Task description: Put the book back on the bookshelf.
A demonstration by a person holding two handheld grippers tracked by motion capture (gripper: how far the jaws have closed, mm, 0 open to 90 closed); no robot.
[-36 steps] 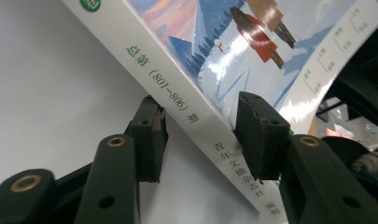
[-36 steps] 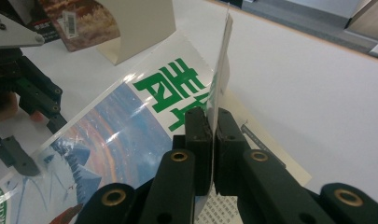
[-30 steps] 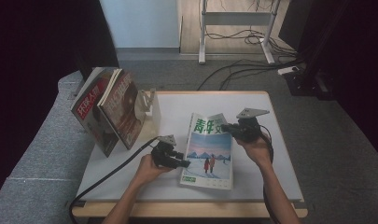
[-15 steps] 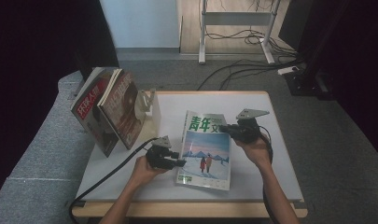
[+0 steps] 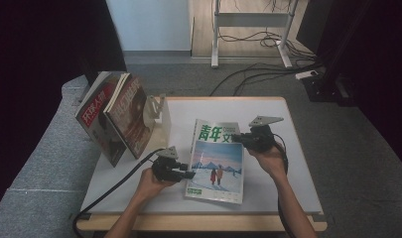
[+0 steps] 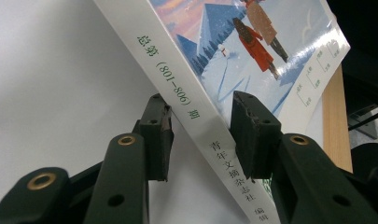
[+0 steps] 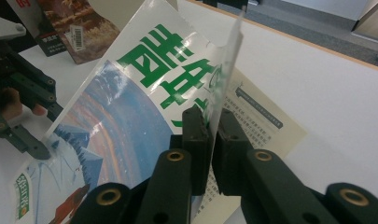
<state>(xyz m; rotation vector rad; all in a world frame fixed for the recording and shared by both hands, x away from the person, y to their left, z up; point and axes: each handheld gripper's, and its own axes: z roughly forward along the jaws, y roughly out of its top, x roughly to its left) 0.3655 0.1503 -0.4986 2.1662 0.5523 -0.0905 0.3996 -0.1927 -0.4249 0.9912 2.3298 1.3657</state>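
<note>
A magazine (image 5: 216, 158) with green title characters and a snowy mountain cover lies on the white table (image 5: 268, 119). My right gripper (image 5: 239, 139) is at its upper right edge. In the right gripper view that gripper (image 7: 213, 112) is shut on the front cover (image 7: 130, 107), which it holds lifted off the printed page beneath. My left gripper (image 5: 188, 174) is at the lower left of the magazine. In the left gripper view its jaws (image 6: 198, 100) straddle the white spine (image 6: 191, 112) and press on it from both sides, and the cover (image 6: 252, 42) slants away to the right.
Several magazines (image 5: 114, 116) stand leaning against a pale bookend (image 5: 159, 111) at the table's left rear. Grey upholstery (image 5: 44, 163) borders the left side. The wooden table edge (image 5: 203, 223) runs along the front. Cables and a desk frame lie on the floor behind.
The magazine has shifted a little to the left with both grippers on it. The left hand has drifted slightly left and nearer the front edge. The right hand has stayed put.
</note>
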